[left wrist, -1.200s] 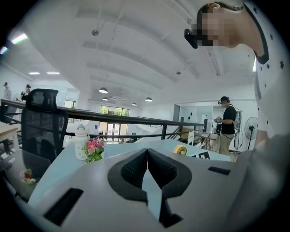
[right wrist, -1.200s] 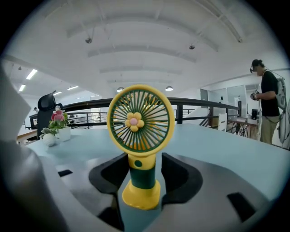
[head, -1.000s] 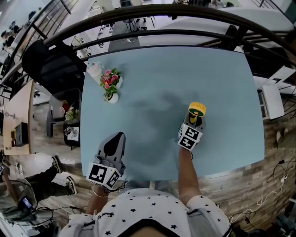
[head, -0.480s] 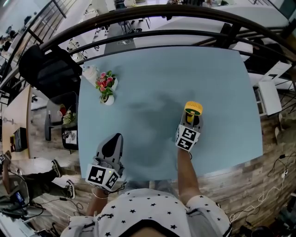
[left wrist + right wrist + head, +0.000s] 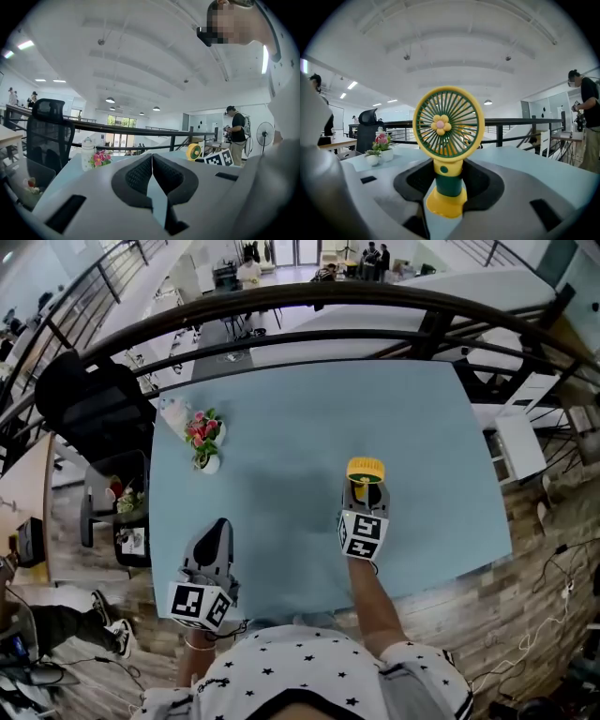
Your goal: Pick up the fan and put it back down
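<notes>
The fan (image 5: 448, 123) has gone up off the table (image 5: 281, 427). The right gripper (image 5: 449, 183) squeezes its stem to lift it. The left gripper (image 5: 152, 174), lower left, is closed and empty.

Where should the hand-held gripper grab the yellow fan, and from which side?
Grip the fan by its green stem, between the flared yellow base and the round head. Come in level, facing the head, one jaw each side: the stem is the narrowest part and the fan is upright. The right hand-held gripper holds it this way.
</notes>
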A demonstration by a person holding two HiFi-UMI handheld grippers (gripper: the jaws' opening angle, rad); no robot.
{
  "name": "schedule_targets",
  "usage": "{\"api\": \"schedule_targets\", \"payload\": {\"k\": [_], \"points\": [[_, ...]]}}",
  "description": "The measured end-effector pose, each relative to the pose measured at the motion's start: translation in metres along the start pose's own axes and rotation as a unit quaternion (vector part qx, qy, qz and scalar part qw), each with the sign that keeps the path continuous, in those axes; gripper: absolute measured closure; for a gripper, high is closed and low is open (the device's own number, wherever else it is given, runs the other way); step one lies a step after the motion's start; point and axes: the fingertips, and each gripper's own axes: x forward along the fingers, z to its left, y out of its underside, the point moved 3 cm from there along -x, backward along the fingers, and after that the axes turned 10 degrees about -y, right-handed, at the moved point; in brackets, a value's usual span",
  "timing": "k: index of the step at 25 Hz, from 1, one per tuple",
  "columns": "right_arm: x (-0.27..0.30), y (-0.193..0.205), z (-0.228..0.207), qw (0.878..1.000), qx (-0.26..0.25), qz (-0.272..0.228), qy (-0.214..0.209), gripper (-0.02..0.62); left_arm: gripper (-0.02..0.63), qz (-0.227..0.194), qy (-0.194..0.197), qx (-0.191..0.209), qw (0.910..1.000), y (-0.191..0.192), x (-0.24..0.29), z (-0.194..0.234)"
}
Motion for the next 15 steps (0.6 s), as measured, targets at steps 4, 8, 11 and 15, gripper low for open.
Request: {"api": "schedule_targets", "payload": {"k": [4, 8, 11, 15], "points": [[-0.007, -0.024, 0.014, 0.999, -0.006, -0.003, -0.034, 0.42, 0.577, 0.004, -0.025, -0.001, 0.9997, -0.002, -0.007, 0.009], [-0.015, -0.051, 0.029, 0.998, -0.018, -0.017, -0.062, 0.42, 0.577, -0.011, -0.045, -0.017, 0.9988, -0.005, -0.013, 0.021], [-0.023, -0.072, 0.042, 0.994, -0.045, -0.023, -0.092, 0.42, 0.577, -0.034, -0.047, -0.028, 0.9979, -0.01, -0.015, 0.021], [-0.041, -0.098, 0.051, 0.991, -0.057, -0.036, -0.118, 0.42, 0.577, -0.049, -0.048, -0.027, 0.9973, -0.022, -0.015, 0.014]]}}
